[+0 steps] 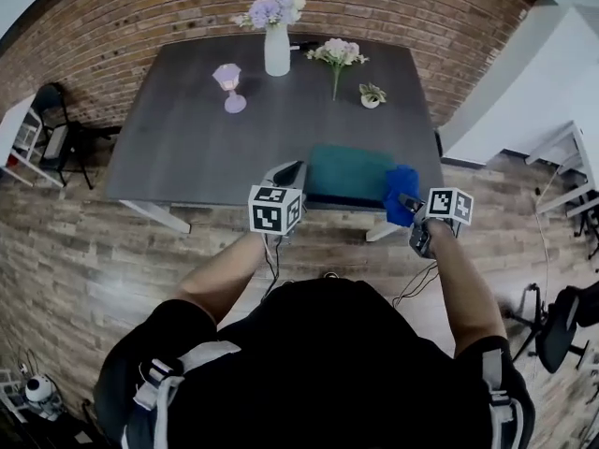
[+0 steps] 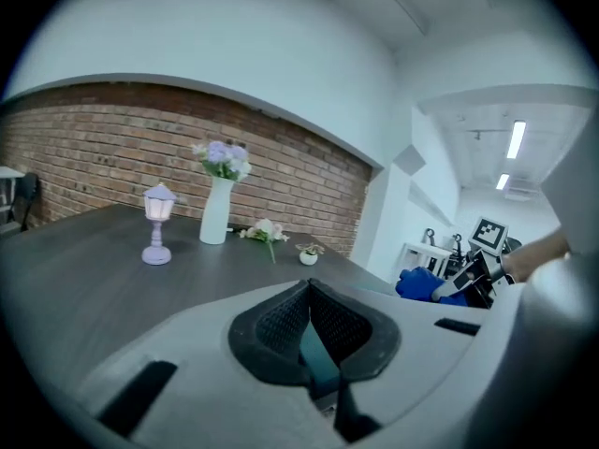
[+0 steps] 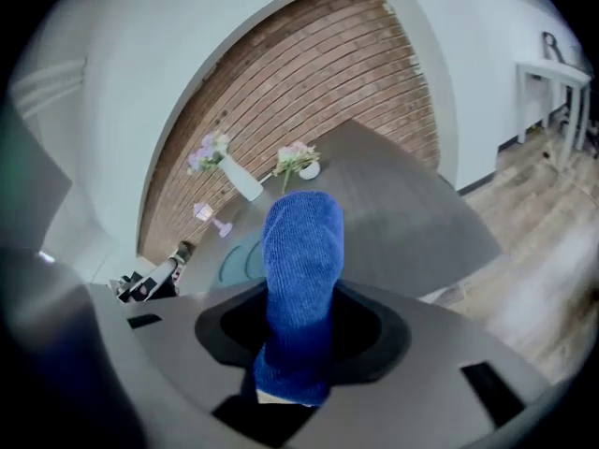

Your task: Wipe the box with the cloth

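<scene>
Holding the cloth (image 1: 401, 195) at the right end of the box (image 1: 348, 174)

Right gripper (image 1: 409, 204) is clamping the blue cloth. In the right gripper view the fabric is filling the gap between the jaws and standing up past the tips as a fat roll. Left gripper (image 1: 285, 174) is sitting at the box's left end with its jaws drawn together. A teal sliver is showing between the pads (image 2: 276, 330) in the left gripper view, so I am reading it as pinching the box's edge to steady it.

The teal box is lying flat on the dark table (image 1: 178, 148) at its near edge, long axis running left to right between the two grippers. From the right gripper the box is lying to the left and slightly ahead. The cloth is overlapping the box's right end in the head view, but whether it is touching the top is not showing.

Judgement: wiping is not looking under way yet. The right gripper is acting as the working one. The stroke is calling for a leftward run along the long axis toward the left gripper, cloth pressing on the top face
</scene>
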